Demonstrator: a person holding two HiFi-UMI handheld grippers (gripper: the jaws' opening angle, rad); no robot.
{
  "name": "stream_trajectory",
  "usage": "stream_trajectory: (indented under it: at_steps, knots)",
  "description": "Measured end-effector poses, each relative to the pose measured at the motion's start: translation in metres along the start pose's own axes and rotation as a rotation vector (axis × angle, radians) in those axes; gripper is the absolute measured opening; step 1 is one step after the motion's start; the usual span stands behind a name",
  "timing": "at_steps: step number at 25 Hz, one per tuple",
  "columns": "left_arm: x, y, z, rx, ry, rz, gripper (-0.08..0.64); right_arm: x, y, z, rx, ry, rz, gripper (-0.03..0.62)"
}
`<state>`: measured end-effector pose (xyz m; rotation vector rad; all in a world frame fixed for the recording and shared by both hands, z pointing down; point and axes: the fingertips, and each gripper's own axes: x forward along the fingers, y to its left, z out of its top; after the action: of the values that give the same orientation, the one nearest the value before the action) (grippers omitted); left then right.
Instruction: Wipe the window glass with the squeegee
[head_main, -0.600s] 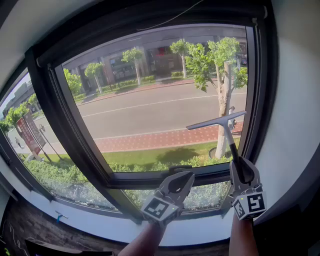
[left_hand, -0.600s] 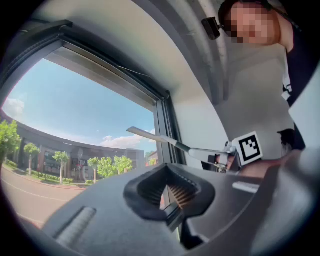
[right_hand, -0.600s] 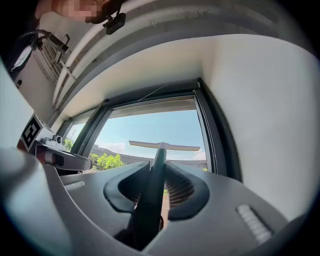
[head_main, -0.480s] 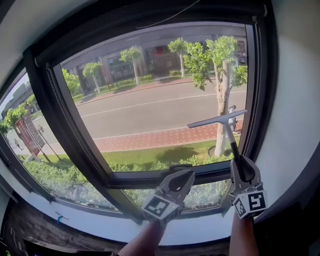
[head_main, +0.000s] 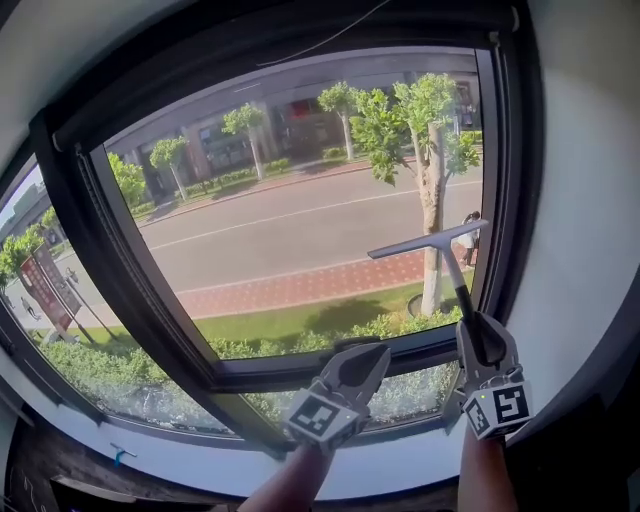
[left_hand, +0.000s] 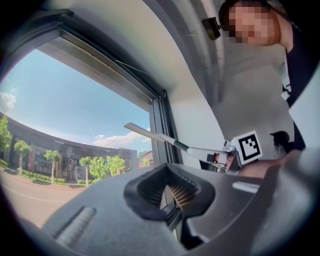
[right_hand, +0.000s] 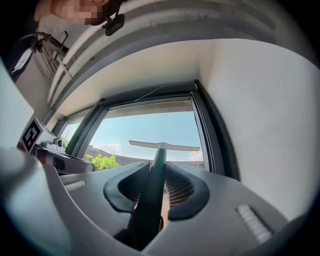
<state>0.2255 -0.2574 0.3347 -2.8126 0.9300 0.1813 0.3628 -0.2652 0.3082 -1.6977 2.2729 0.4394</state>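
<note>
A squeegee (head_main: 440, 245) with a black handle and a pale T-shaped blade stands against the window glass (head_main: 300, 230) at its lower right. My right gripper (head_main: 482, 335) is shut on its handle; the blade (right_hand: 164, 146) shows straight ahead in the right gripper view. The squeegee (left_hand: 170, 142) also crosses the left gripper view. My left gripper (head_main: 358, 368) hangs in front of the lower frame bar, left of the right one, shut with nothing between its jaws (left_hand: 167, 192).
A dark window frame (head_main: 90, 230) surrounds the pane, with a thick mullion on the left and a lower bar (head_main: 330, 358). A white wall (head_main: 590, 200) rises close on the right. The white sill (head_main: 200, 465) runs below. A person (left_hand: 260, 60) stands behind the grippers.
The squeegee blade has crept slightly left and a little up on the glass. The head view has swung a bit to the right. The left gripper stays put.
</note>
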Motion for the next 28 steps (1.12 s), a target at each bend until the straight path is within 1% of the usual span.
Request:
stream_trajectory:
  at_steps: [7, 17, 23, 28]
  knots:
    - [0.006, -0.01, 0.0, 0.005, -0.009, -0.014, 0.002, -0.001, -0.006, 0.003, -0.006, 0.006, -0.012, 0.098]
    - [0.014, -0.019, 0.002, 0.016, -0.03, -0.02, 0.002, 0.01, -0.012, 0.013, -0.044, -0.023, 0.007, 0.098]
    - [0.021, -0.012, 0.014, 0.011, -0.049, -0.005, 0.002, 0.032, -0.026, 0.04, -0.069, -0.065, 0.003, 0.098]
    - [0.022, -0.008, 0.025, 0.019, -0.062, 0.006, 0.002, 0.057, -0.036, 0.068, -0.053, -0.109, 0.001, 0.098]
